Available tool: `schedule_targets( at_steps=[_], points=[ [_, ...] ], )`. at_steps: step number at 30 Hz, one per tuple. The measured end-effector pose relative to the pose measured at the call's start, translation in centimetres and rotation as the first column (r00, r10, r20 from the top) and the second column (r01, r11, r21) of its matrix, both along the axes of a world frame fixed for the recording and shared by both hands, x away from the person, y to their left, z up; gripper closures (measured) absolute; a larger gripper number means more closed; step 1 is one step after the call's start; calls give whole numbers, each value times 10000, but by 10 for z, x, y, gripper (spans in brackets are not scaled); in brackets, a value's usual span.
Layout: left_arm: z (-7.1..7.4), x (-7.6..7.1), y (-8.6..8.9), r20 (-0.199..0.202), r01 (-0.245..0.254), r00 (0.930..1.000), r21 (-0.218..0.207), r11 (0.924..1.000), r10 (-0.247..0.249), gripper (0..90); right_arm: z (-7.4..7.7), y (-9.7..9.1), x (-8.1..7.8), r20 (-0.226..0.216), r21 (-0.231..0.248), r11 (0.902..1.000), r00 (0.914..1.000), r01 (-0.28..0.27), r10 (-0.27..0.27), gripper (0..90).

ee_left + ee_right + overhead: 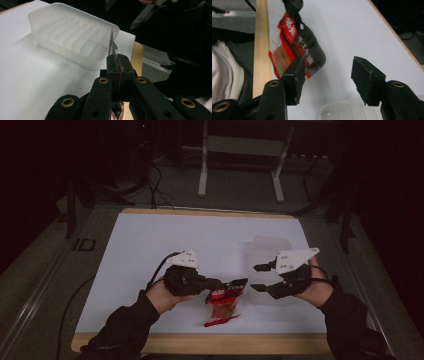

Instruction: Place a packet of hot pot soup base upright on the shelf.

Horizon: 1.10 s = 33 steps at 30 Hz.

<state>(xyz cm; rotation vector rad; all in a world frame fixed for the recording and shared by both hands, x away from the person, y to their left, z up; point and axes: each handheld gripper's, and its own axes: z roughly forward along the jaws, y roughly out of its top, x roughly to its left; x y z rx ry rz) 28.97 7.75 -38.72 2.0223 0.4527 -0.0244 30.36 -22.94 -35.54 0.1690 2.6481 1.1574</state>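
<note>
— fingers (113, 65) of the left gripper (216, 283) are clenching the red-and-black snack packet (226, 298) by its top edge, just beside the clear plastic tray (267, 251); it's hanging limp and looking light and slippery.

— right gripper (259, 278) is gaping, holding nothing. its view is showing the packet's print; the left gripper view is showing the tray's ribs.

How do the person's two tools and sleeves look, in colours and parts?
Both tools, the left tool and the right tool, are black with two blocky jaws, brass-coloured rivets on the links, and a pale grey three-cornered plate on top. A black cable trails from each. The person wears dark sleeves.
</note>
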Motion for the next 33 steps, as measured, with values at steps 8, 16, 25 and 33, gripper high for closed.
schedule_targets(
  at_steps=[8,16,25,33],
  points=[
    [3,-1,-4,180,153,9997,5,9999,-154,894,-5,27,22,-1133,-1040,9847,9853,-1398,1280,511],
    [4,-1,-7,199,102,9998,-118,9999,-100,894,-8,47,25,-2023,-2052,9526,9620,-2246,1832,625],
    [5,-1,-9,242,128,9996,-152,9998,-124,894,-11,55,24,-2565,-2584,9225,9410,-2868,2208,787],
    [7,-3,-9,419,91,9991,-251,9996,-80,890,-4,58,22,-2795,-2865,9141,9376,-2869,2067,899]
  ],
)
